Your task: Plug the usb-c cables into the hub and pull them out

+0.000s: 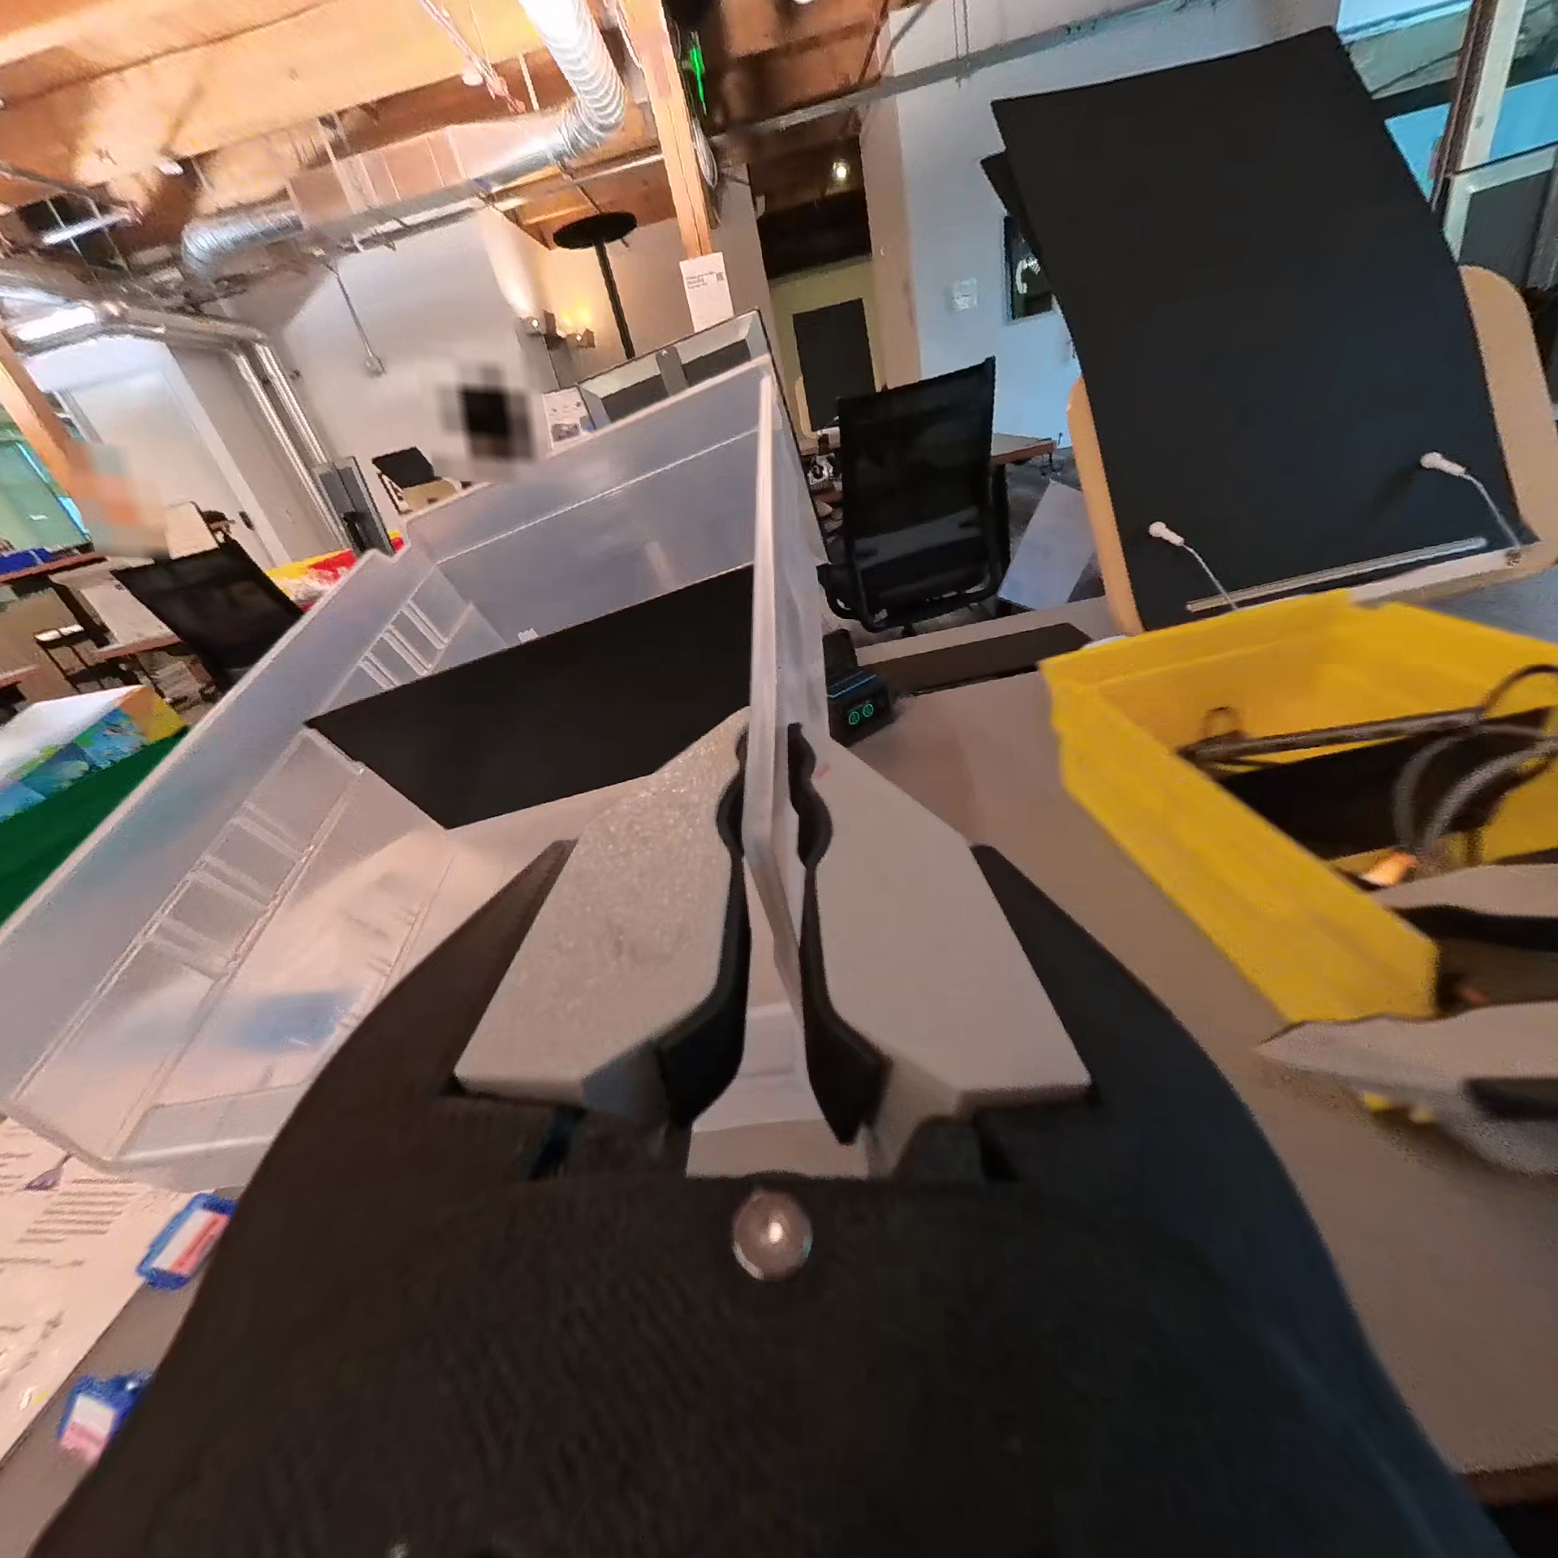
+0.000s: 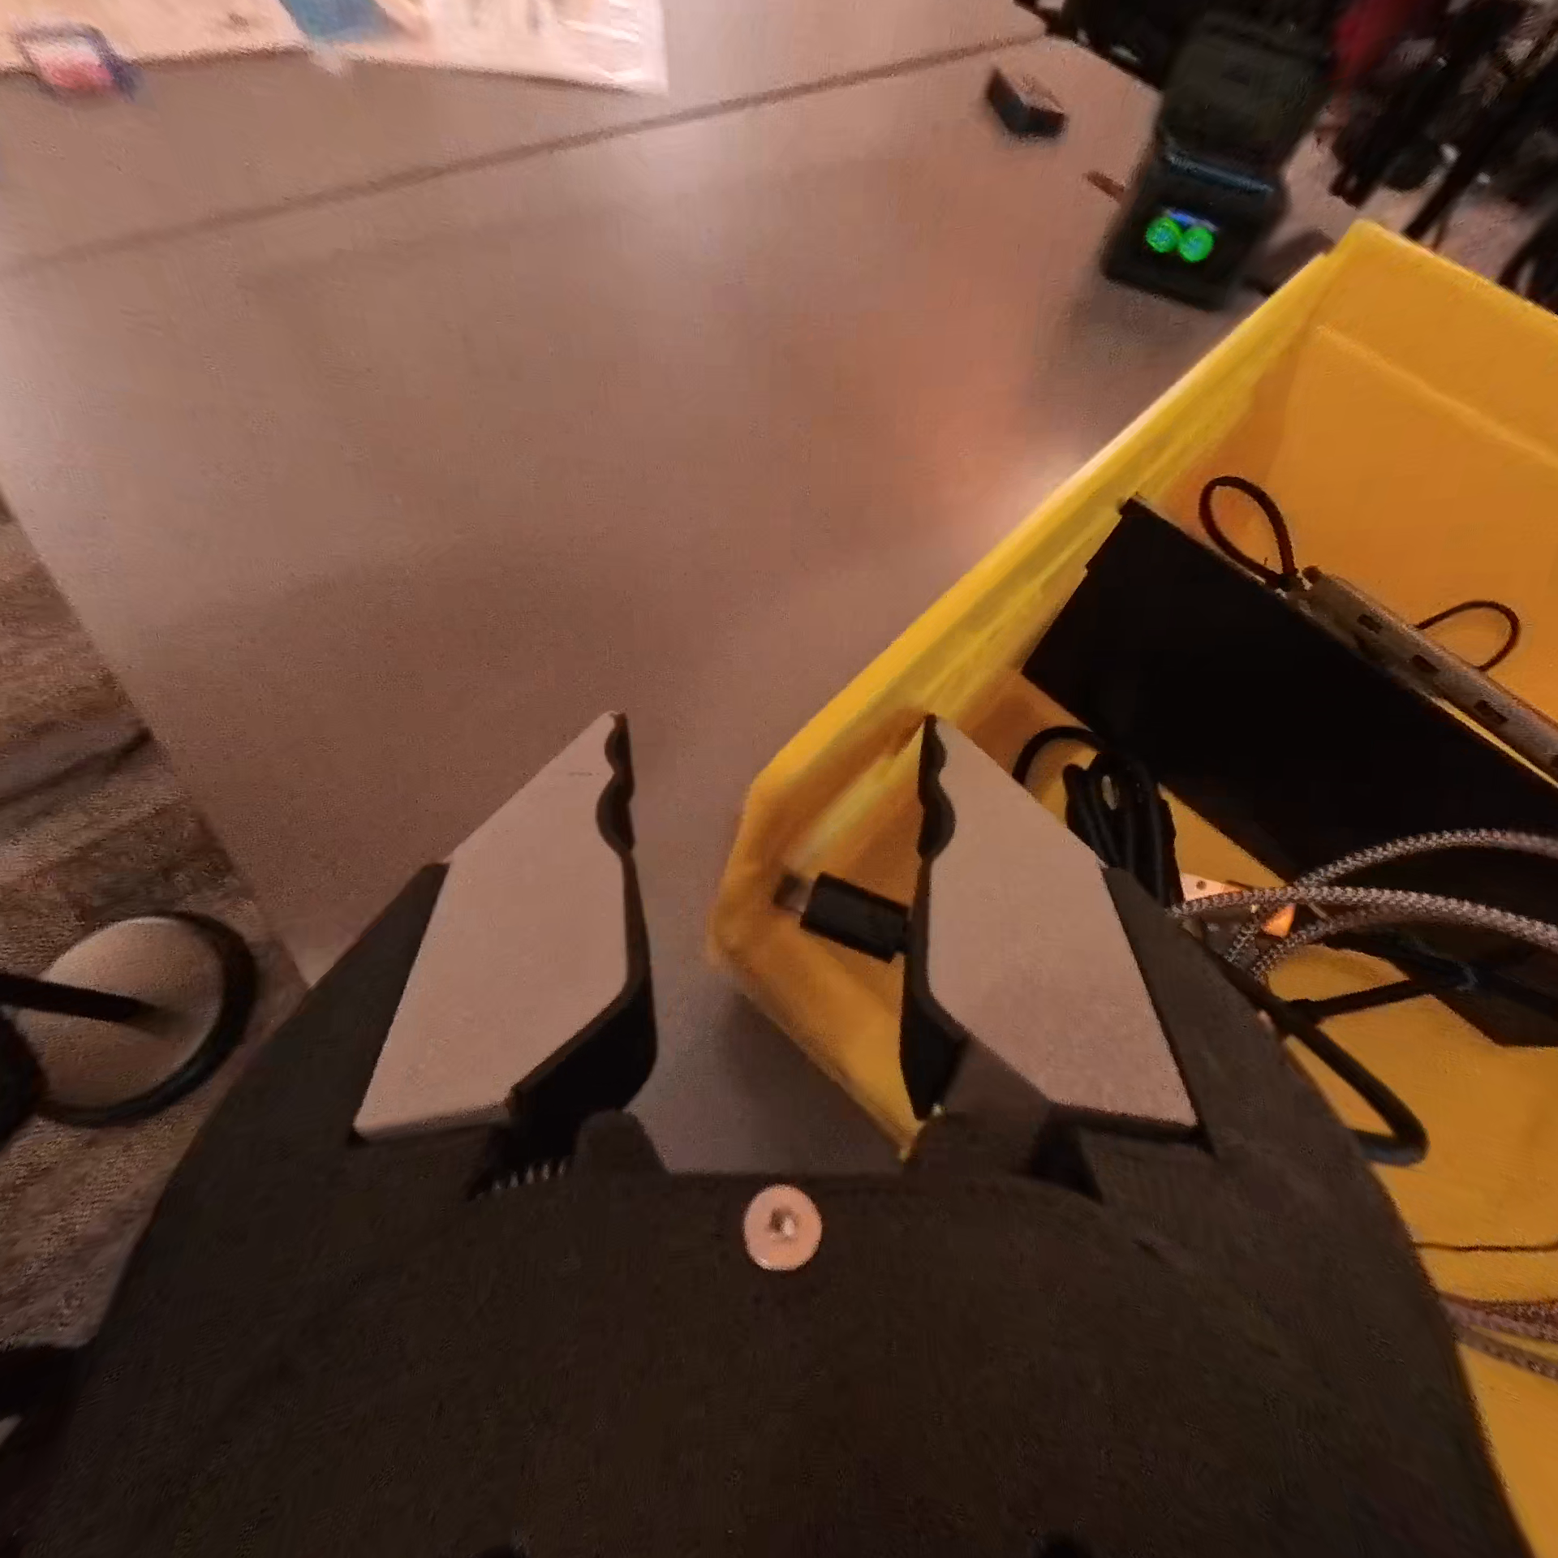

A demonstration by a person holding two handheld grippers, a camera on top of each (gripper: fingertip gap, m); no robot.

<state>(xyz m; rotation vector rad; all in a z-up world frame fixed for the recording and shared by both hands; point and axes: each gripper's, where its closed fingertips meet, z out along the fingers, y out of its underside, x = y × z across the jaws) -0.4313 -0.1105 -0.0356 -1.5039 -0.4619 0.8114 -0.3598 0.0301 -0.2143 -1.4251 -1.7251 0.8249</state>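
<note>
My left gripper (image 1: 769, 742) is shut on the thin wall of a clear plastic bin (image 1: 253, 759) and holds it tilted above the table. A black sheet lies inside the bin. A yellow bin (image 1: 1222, 809) stands to the right. In the right wrist view my right gripper (image 2: 774, 733) is open and straddles the yellow bin's (image 2: 969, 641) near corner wall, one finger inside. In the bin lie a slim grey hub (image 2: 1416, 658) on a black box, a black cable plug (image 2: 843, 910) and grey braided cables (image 2: 1391, 868).
A small black device with green lights (image 2: 1180, 236) stands on the grey table beyond the yellow bin. Papers and blue tags (image 1: 181, 1248) lie at the table's left. A black board (image 1: 1265, 337) leans at the back right. A black ring (image 2: 135, 1012) lies on the floor. There is about 25 centimetres between the tips of the two grippers.
</note>
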